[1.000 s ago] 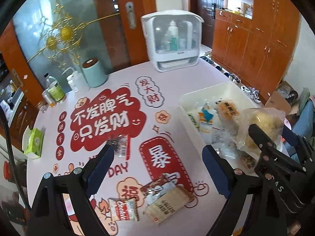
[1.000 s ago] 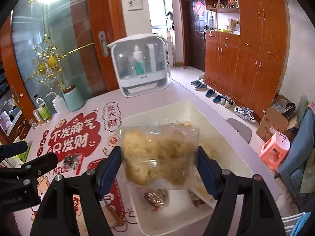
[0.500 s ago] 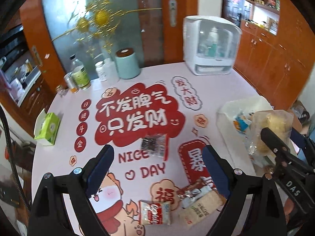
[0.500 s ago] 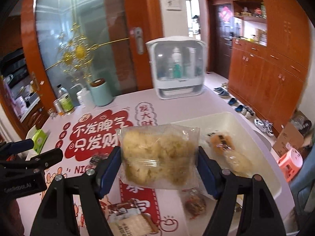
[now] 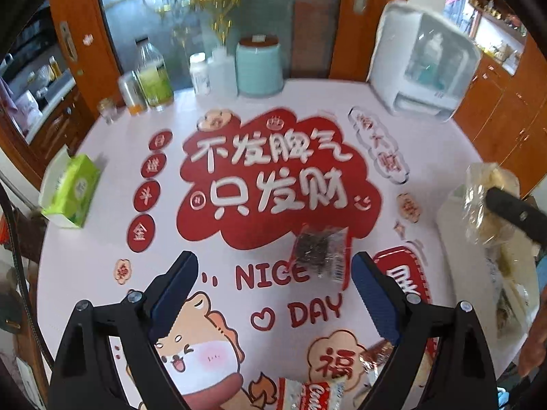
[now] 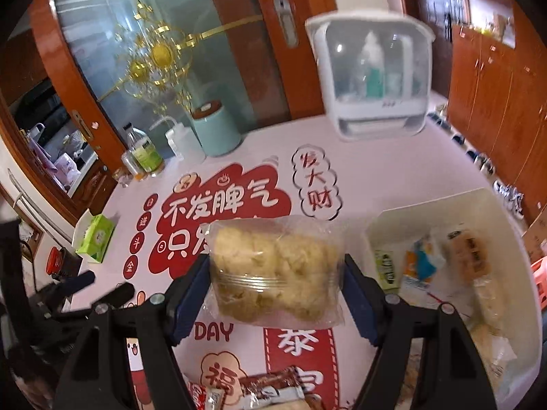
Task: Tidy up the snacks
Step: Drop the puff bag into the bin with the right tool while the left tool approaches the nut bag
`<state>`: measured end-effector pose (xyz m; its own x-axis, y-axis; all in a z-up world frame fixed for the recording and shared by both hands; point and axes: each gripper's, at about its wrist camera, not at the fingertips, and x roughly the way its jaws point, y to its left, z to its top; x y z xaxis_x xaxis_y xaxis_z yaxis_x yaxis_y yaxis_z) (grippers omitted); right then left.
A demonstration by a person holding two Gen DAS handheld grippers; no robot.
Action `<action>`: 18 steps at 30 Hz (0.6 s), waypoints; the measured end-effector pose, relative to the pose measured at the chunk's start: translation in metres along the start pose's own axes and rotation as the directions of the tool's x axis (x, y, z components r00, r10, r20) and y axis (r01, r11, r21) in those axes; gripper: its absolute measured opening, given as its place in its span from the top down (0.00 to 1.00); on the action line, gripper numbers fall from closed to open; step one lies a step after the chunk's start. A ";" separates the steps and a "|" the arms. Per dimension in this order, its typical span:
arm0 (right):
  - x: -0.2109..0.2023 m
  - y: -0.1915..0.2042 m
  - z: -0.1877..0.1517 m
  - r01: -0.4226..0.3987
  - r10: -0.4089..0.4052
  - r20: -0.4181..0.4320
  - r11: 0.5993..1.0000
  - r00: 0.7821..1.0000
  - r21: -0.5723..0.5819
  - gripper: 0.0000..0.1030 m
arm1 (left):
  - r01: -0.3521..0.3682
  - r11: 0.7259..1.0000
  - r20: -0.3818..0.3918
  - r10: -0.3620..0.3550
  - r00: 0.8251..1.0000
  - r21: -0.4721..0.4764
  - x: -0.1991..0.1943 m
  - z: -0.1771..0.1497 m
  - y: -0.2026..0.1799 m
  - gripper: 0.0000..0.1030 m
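Note:
My right gripper (image 6: 275, 294) is shut on a clear bag of yellow puffed snacks (image 6: 275, 270) and holds it above the table, left of the white bin (image 6: 427, 205). The bag also shows in the left wrist view (image 5: 485, 198). The bin holds several wrapped snacks (image 6: 468, 259). My left gripper (image 5: 273, 290) is open and empty above the printed tablecloth. A small clear packet of dark snack (image 5: 319, 249) lies just beyond its right finger. More wrapped snacks (image 5: 318, 393) lie at the near table edge, also seen in the right wrist view (image 6: 270, 391).
A white lidded organiser box (image 5: 424, 68) stands at the back right. A teal canister (image 5: 259, 68), white bottles (image 5: 212, 71) and a green-labelled bottle (image 5: 154, 78) stand along the back. A green tissue pack (image 5: 71, 191) lies at the left edge.
Both grippers have swung left, away from the bin. The bag in my right gripper has moved from over the bin to over the tablecloth. My left gripper now faces the table's middle.

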<state>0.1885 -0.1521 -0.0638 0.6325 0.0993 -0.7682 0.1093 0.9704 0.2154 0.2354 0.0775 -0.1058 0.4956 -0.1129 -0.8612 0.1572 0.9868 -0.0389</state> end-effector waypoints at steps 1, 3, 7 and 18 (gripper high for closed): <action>0.011 -0.001 0.004 -0.014 0.014 -0.021 1.000 1.000 0.014 0.27 | 0.001 1.000 -0.013 -0.001 1.000 0.000 0.010 0.001 0.001 0.12; 0.028 -0.004 0.008 -0.016 0.019 -0.054 0.999 0.998 0.044 0.29 | -0.002 1.000 -0.045 0.002 0.999 0.001 0.029 0.002 0.000 0.12; 0.027 -0.015 0.011 0.071 -0.070 -0.028 0.996 0.997 0.050 0.29 | 0.015 1.000 -0.078 -0.014 0.997 0.014 0.053 0.003 -0.006 0.12; -0.002 -0.102 0.005 0.419 -0.422 -0.008 0.896 0.906 0.146 0.20 | 0.056 0.997 -0.162 -0.047 0.986 0.050 0.097 0.007 -0.034 0.12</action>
<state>0.1797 -0.2527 -0.0810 0.5210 -0.3183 -0.7920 0.4747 0.8792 -0.0410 0.2841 0.0318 -0.1848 0.3431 -0.1388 -0.9290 0.2268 0.9720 -0.0615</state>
